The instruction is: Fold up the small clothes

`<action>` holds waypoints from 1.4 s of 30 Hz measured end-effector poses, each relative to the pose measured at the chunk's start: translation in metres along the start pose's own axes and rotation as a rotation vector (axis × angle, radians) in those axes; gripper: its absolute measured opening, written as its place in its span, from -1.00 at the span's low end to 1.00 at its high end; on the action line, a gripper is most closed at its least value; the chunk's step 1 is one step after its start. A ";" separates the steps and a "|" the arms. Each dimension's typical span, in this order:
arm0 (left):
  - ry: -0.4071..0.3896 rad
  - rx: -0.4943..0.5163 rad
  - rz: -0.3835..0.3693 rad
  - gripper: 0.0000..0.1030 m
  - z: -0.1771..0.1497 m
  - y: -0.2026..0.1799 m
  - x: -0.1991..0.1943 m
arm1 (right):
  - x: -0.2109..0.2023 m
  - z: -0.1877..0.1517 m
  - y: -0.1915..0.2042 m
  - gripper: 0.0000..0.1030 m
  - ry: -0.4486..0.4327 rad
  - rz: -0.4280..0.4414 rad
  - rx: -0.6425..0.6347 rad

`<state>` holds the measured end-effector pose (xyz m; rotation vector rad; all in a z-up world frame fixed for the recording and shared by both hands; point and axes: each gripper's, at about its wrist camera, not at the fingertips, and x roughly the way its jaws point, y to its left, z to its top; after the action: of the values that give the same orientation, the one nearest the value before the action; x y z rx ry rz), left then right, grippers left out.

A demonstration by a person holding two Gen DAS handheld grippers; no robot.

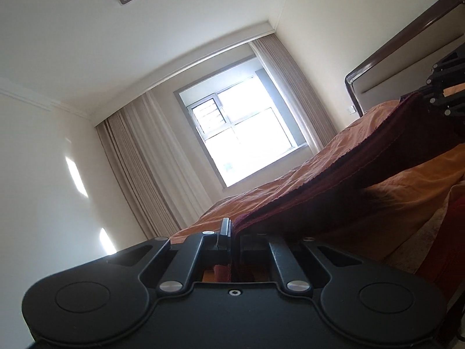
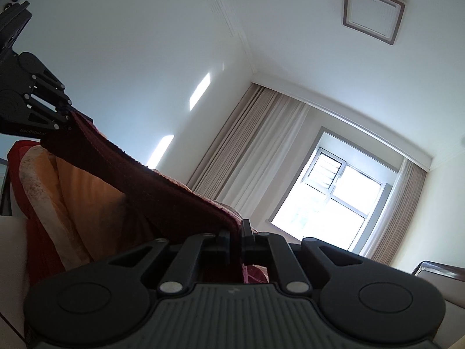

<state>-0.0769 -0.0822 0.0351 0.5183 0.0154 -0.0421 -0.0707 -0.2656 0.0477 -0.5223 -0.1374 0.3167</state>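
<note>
A dark red garment is stretched taut in the air between both grippers, above an orange bed. In the left wrist view my left gripper is shut on one corner of it, with the fabric pinched between the pads. My right gripper grips the far end at the upper right. The right wrist view shows the same garment running from my right gripper, shut on its edge, up to my left gripper at the upper left. Both grippers point about level.
The bed's orange sheet lies under the garment, with a dark wooden headboard behind it. An orange and red quilt is bunched beside the cloth. A bright window with beige curtains fills the far wall.
</note>
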 end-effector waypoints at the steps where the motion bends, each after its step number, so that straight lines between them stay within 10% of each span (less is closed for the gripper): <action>1: 0.004 -0.006 -0.018 -0.91 0.004 0.003 -0.004 | -0.001 0.002 -0.002 -0.86 0.008 0.008 0.002; 11: 0.044 -0.033 -0.156 -0.90 0.045 0.040 0.040 | 0.054 0.022 -0.035 -0.85 0.035 0.022 -0.063; 22: 0.202 -0.202 -0.286 -0.89 0.085 0.102 0.208 | 0.217 0.035 -0.078 -0.85 0.172 0.076 -0.050; 34: 0.509 -0.354 -0.290 -0.88 0.026 0.125 0.408 | 0.395 -0.023 -0.087 -0.83 0.414 0.175 0.087; 42: 0.631 -0.483 -0.331 -0.84 -0.028 0.118 0.475 | 0.453 -0.072 -0.076 -0.74 0.556 0.247 0.171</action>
<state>0.4027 0.0172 0.0575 0.0238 0.7127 -0.1923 0.3907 -0.2116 0.0463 -0.4405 0.4927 0.4082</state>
